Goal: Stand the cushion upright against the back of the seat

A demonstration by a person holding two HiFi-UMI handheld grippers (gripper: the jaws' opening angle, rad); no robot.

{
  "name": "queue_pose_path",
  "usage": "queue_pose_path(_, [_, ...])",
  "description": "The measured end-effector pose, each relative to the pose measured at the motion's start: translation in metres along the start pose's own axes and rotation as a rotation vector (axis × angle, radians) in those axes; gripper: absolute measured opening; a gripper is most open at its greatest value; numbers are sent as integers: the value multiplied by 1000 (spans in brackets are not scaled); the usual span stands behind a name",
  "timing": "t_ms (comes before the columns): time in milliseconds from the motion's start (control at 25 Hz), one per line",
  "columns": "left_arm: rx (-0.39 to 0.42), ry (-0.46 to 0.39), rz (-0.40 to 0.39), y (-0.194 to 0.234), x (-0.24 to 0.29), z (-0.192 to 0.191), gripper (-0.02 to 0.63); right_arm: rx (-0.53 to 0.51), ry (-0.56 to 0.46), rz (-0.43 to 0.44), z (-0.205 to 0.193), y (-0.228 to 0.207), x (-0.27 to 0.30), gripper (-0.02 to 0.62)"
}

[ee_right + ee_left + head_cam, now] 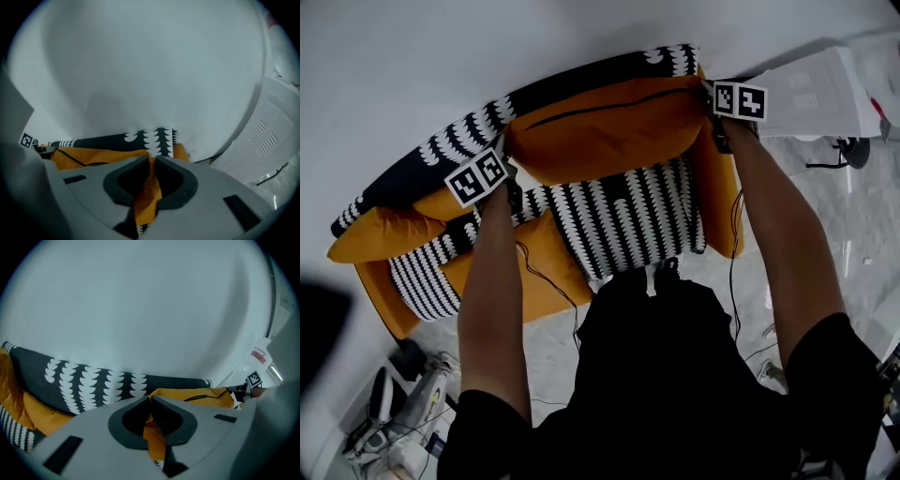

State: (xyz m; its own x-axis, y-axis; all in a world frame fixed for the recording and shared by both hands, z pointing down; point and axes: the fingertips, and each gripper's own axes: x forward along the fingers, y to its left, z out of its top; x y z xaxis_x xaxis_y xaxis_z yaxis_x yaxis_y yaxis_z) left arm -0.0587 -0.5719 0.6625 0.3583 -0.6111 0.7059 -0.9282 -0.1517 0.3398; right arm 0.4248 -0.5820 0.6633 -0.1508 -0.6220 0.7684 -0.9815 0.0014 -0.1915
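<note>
**Inspector:** Left end first.

**Assistant:** The left gripper has its jaws pressed shut on a fold of the plump orange fabric cushion with a dark zip, at the corner nearest the left end of the black-and-white patterned sofa backrest.

**Inspector:** Where is the cushion itself?

**Assistant:** It is lengthwise in front of that backrest, near it and above the striped seat. Whether it leans on it is unclear.

**Inspector:** Right end?

**Assistant:** The right gripper pinches the opposite corner. Gripping both corners probably keeps the soft cushion level and stops it sagging.
</note>
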Motion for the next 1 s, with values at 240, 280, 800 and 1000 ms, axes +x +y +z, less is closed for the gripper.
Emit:
queue_pose_path(240, [62,-41,28,5,-11,15,23,-52,31,-11,3,-6,-8,146])
queue_pose_path(280, [72,-46,32,5,-14,18,23,-52,27,-18,5,-8,-11,150])
queue_pose_path(800, [108,-132,16,-20,-64,43,23,-120,-115,62,21,32,-80,150])
queue_pose_path(1000, [160,-183,-44,-58,-99,46,23,-84,-204,182,10,70,-126,102])
